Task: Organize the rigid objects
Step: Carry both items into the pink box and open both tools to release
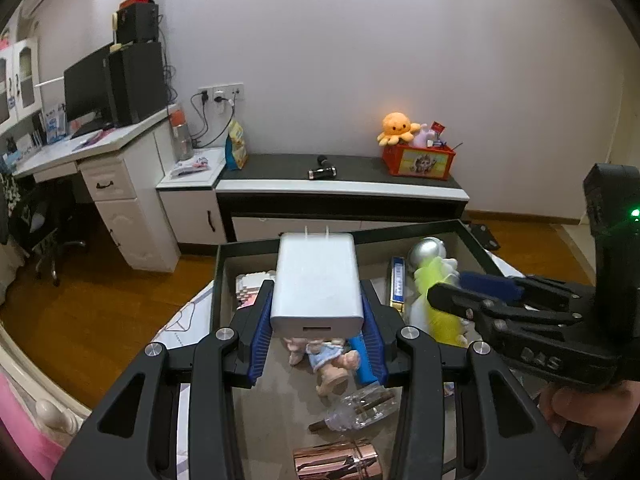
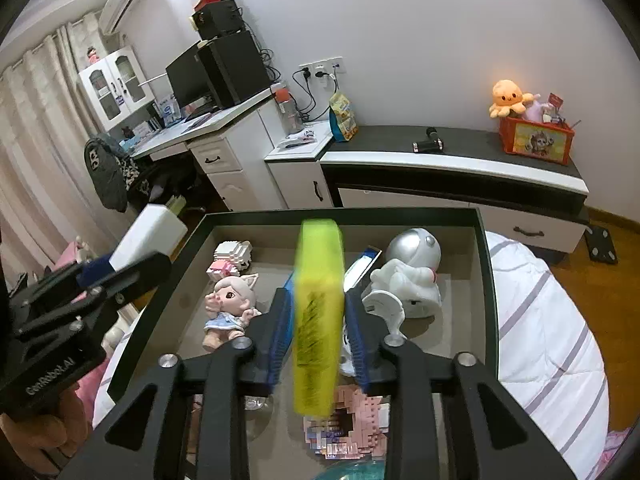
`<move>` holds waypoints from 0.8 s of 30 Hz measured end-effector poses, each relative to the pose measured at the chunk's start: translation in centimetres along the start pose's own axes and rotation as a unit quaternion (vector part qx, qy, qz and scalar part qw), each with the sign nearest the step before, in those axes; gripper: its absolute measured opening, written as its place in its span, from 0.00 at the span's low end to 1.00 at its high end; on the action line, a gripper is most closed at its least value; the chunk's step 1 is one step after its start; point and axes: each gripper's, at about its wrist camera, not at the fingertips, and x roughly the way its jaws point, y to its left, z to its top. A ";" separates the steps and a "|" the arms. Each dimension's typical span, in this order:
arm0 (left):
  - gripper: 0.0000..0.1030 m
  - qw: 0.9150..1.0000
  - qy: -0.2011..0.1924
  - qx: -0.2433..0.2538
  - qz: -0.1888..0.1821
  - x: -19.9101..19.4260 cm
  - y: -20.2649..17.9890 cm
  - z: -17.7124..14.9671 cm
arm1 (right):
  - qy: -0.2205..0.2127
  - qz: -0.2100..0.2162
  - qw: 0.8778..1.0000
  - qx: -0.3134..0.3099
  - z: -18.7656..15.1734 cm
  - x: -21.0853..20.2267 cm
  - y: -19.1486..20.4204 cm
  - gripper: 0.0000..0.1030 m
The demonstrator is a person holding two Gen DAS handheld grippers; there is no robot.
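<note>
My left gripper [image 1: 318, 312] is shut on a white plug charger [image 1: 316, 280], prongs pointing away, held above the dark-rimmed box [image 1: 218, 276]. My right gripper [image 2: 318, 316] is shut on a flat yellow-green block [image 2: 318, 304], held upright above the same box [image 2: 486, 264]. The right gripper also shows in the left wrist view [image 1: 476, 292], and the left gripper with the charger shows at the left of the right wrist view [image 2: 132, 256]. In the box lie a doll in a blue dress [image 2: 230, 308], a silver-headed white figure [image 2: 408, 276], pink-white block models [image 2: 232, 258] and a glass bottle [image 1: 360, 408].
The box rests on a bed with a striped white quilt [image 2: 548, 340]. Behind it stands a low black-topped cabinet [image 2: 452, 148] with a red toy crate [image 2: 536, 140] and an orange plush octopus [image 2: 508, 98]. A white desk with a monitor [image 1: 86, 88] is at the left. A rose-gold cylinder [image 1: 336, 460] lies near me.
</note>
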 end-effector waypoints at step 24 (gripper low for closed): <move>1.00 0.996 -0.080 -0.011 0.040 -12.9 0.9 -3.1 | -0.082 -0.061 0.995 0.011 -2.9 -11.2 4.7 1.00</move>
